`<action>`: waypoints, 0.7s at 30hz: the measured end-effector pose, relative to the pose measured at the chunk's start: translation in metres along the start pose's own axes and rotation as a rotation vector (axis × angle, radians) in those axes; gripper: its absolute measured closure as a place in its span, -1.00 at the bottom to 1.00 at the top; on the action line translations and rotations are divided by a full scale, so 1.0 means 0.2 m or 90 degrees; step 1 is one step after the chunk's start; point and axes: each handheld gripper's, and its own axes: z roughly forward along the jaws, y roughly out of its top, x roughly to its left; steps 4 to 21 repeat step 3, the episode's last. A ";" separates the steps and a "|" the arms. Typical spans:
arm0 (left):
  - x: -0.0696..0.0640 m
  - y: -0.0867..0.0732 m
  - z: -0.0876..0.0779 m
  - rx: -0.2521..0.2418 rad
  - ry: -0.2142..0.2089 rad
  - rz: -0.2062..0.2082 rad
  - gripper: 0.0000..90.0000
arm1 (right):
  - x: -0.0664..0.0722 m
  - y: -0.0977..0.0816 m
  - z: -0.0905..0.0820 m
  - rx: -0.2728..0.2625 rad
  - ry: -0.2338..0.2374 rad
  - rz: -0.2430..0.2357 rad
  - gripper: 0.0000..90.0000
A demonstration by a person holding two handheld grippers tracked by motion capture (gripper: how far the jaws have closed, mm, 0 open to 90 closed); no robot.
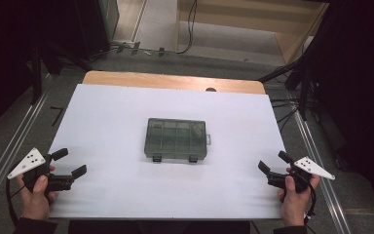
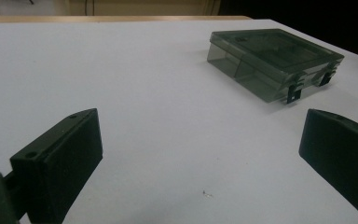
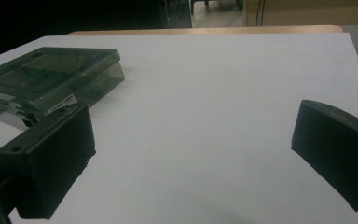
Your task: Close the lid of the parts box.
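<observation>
A closed, smoky transparent compartment box [image 1: 177, 139] lies flat near the middle of the white table [image 1: 107, 122], with its two latches turned toward the person. The left gripper [image 1: 70, 163] is at the near left corner, well apart from the box, its jaws spread wide and holding nothing. The right gripper [image 1: 272, 162] is at the near right edge, also wide open and empty

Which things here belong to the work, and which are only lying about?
For the work:
- smoky transparent plastic compartment box, lid closed
- left tongs, open
- right tongs, open

Only around:
- white table board
- black cables on the floor
</observation>
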 end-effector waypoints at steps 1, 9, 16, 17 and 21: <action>0.00 0.00 0.00 0.002 0.000 0.001 -1.00 | 0.00 0.00 0.00 0.000 0.000 -0.001 -1.00; -0.01 0.00 0.00 0.003 0.001 0.002 -1.00 | 0.00 0.00 0.01 0.000 0.001 -0.004 -1.00; -0.01 0.00 0.00 0.003 0.001 0.002 -1.00 | 0.00 0.00 0.01 0.000 0.001 -0.004 -1.00; -0.01 0.00 0.00 0.003 0.001 0.002 -1.00 | 0.00 0.00 0.01 0.000 0.001 -0.004 -1.00; -0.01 0.00 0.00 0.003 0.001 0.002 -1.00 | 0.00 0.00 0.01 0.000 0.001 -0.004 -1.00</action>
